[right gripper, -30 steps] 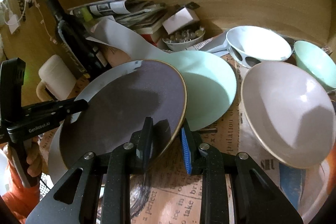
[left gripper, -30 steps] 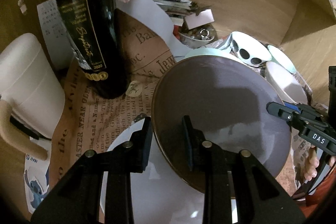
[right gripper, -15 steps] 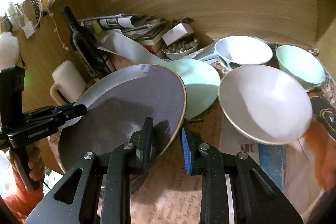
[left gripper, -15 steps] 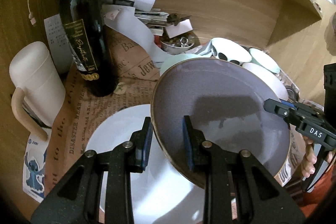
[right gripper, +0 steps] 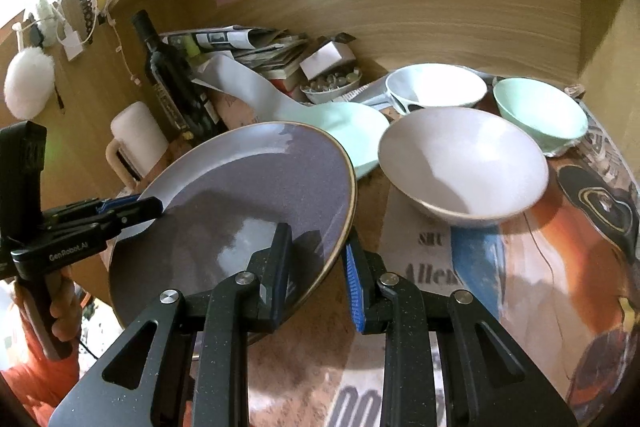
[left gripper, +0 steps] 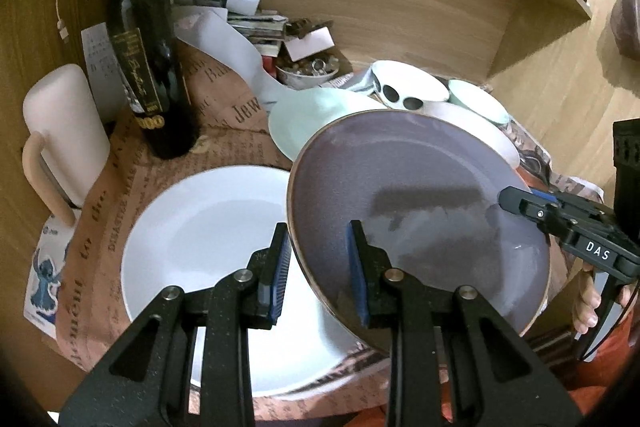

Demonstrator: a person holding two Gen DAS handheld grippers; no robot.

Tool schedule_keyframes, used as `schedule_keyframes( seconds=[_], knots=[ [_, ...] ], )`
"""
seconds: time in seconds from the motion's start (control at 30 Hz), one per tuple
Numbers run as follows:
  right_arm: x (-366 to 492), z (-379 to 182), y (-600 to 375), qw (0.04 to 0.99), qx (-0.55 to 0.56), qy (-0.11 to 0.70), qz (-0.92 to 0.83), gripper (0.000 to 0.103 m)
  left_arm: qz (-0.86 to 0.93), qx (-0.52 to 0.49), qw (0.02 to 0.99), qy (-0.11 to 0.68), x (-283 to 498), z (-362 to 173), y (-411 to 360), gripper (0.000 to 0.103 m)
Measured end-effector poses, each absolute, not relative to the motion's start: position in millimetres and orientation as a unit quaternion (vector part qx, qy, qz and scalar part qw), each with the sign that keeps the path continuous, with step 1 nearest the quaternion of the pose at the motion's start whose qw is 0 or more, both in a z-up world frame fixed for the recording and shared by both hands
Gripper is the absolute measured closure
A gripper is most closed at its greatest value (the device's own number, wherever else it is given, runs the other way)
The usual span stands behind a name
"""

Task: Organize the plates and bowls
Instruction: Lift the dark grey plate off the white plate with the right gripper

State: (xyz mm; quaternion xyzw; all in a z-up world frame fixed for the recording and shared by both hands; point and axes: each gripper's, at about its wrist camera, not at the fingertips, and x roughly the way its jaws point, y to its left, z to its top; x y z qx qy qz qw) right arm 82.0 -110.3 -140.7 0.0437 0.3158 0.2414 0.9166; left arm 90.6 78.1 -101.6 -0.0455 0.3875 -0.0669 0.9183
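Note:
A purple-grey plate (left gripper: 420, 187) with a gold rim hangs tilted above the table, carried by both grippers. My left gripper (left gripper: 318, 239) is shut on its left rim, and in the right wrist view its tip (right gripper: 148, 205) grips that same edge. My right gripper (right gripper: 316, 243) is shut on the plate's (right gripper: 248, 187) right rim. Under the plate's left side lies a white plate (left gripper: 208, 227) on the printed paper. Behind are a mint plate (right gripper: 344, 127), a pale bowl (right gripper: 460, 159), a mint bowl (right gripper: 540, 111) and a white bowl (right gripper: 436, 85).
A dark wine bottle (left gripper: 148, 67) and a cream mug (left gripper: 64, 123) stand at the left. A small dish of trinkets (left gripper: 308, 71) and stacked papers (right gripper: 256, 43) sit against the wooden back wall (right gripper: 460, 7), which carries sticky notes. A hand (left gripper: 588, 303) holds the right gripper.
Both grippers have drawn back from the wall with the purple-grey plate between them. The white plate beneath it shows much more now, and the bowls look farther away.

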Motion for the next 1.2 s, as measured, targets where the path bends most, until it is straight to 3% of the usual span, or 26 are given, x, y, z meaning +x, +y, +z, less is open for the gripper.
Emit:
schedule_keyframes(
  seconds=[1.2],
  knots=[
    [67.4, -184.0, -178.7, 0.908, 0.062, 0.366, 0.196, 0.08, -0.109, -0.022, 0.891, 0.439, 86.4, -146.6, 0.4, 0.075]
  ],
)
